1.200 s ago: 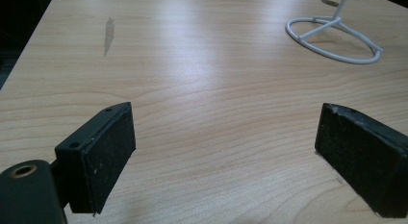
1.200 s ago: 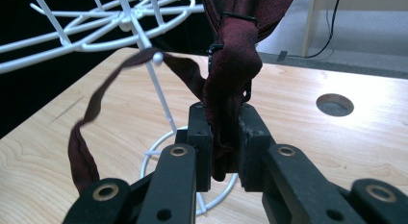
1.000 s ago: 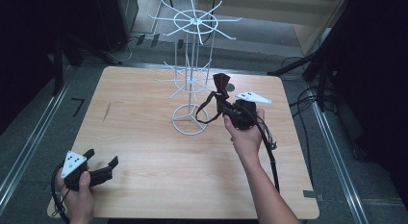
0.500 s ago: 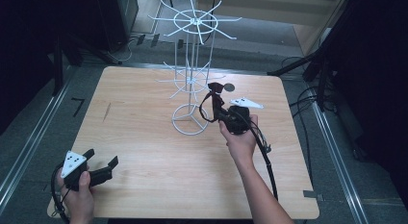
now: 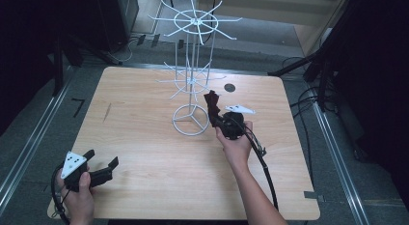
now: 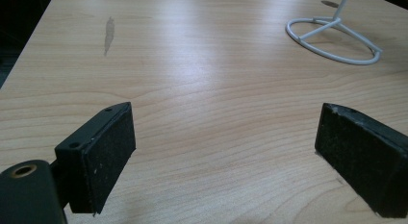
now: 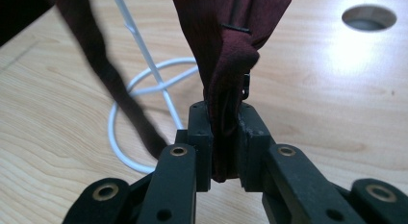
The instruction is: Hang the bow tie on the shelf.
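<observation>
**Two grippers on the desk, one clamped on dark red cloth**

From the high view, your right gripper (image 5: 215, 119) sits toward the far right part of the desk (image 5: 144, 138), just beside the round base of the white wire rack (image 5: 192, 85). Its jaws are clenched on a piece of dark red cloth (image 5: 212, 103), which stands up from the jaws and leans toward the rack's pole. Your right hand (image 5: 235, 143) wraps the gripper body, and the cable trails back along your forearm toward the near edge. A round hole (image 5: 229, 88) lies in the desk top close to the far edge, beyond the cloth. Your left gripper (image 5: 102, 162) rests at the near left corner, well apart from the rack and the cloth, with its jaws spread and nothing between them.

From the left gripper view, your left gripper (image 6: 223, 137) shows both black pads standing wide over bare wood. The rack's ring base (image 6: 334, 39) lies far off toward the far right. A dark streak (image 6: 109, 34) marks the wood toward the left edge.

From the right gripper view, your right gripper (image 7: 224, 132) has both pads pressed onto a bunched fold of the dark red cloth (image 7: 226, 46), which rises out of the jaws. A strip of the same cloth (image 7: 106, 75) hangs at the left, crossing in front of the rack base (image 7: 139, 96). The hole (image 7: 369, 17) is at the far right.
</observation>
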Available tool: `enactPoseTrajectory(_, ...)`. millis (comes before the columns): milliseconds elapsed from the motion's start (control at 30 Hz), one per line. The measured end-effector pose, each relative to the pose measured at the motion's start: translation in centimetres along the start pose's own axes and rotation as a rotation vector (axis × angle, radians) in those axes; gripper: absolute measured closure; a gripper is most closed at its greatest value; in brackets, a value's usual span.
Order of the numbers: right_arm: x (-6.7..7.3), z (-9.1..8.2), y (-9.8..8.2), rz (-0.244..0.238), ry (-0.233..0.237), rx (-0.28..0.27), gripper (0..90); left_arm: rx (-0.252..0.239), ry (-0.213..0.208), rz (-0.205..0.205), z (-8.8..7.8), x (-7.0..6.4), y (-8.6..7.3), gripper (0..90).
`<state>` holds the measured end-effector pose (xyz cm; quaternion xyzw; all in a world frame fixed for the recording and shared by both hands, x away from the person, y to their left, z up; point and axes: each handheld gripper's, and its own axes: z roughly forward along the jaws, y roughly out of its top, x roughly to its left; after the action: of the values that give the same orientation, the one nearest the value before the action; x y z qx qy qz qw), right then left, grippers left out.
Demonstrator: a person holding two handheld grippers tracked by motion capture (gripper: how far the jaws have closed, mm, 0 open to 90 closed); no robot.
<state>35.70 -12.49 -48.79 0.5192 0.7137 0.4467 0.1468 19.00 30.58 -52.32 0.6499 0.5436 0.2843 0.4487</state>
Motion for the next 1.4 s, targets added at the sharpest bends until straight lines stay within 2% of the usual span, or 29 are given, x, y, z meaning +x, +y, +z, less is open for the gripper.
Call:
enactPoseTrajectory(267,-0.7,0.7,-0.9,0.017,-0.011,0.023,80.3,0.002,0.0,0.002,0.0,0.0,0.0,7.5)
enactPoseTrajectory(333,-0.8,0.7,-1.0,0.019,-0.006,0.022,77.3,0.002,0.0,0.002,0.0,0.0,0.0,7.5)
enactPoseTrajectory(400,-0.9,0.5,-1.0,0.015,0.016,0.011,70.1,0.002,0.001,0.002,0.0,0.0,0.0,7.5)
enactPoseTrajectory(533,-0.7,0.0,-1.0,-0.016,0.035,-0.023,42.5,0.002,0.0,0.002,0.0,0.0,0.0,7.5)
enactPoseTrajectory(600,-0.8,-0.4,-0.8,-0.015,0.042,-0.02,33.1,0.002,0.0,0.002,0.0,0.0,0.0,7.5)
enactPoseTrajectory(733,-1.1,-1.5,-0.8,-0.015,0.048,-0.029,22.1,0.002,0.0,0.002,0.0,0.0,0.0,7.5)
enactPoseTrajectory(767,-1.1,-1.5,-0.8,-0.015,0.048,-0.029,22.1,0.002,0.0,0.002,0.0,0.0,0.0,7.5)
enactPoseTrajectory(800,-1.4,-2.4,-0.9,-0.016,0.047,-0.04,19.7,0.002,0.0,0.002,0.0,0.0,0.0,7.5)
enactPoseTrajectory(1133,-3.4,-5.8,-2.4,0.005,0.034,-0.097,19.6,0.004,0.004,0.009,0.0,-0.1,0.0,7.5)
enactPoseTrajectory(1400,-5.4,-8.1,-4.8,0.012,0.001,-0.107,19.5,0.005,0.006,0.012,0.0,-0.1,0.0,7.5)
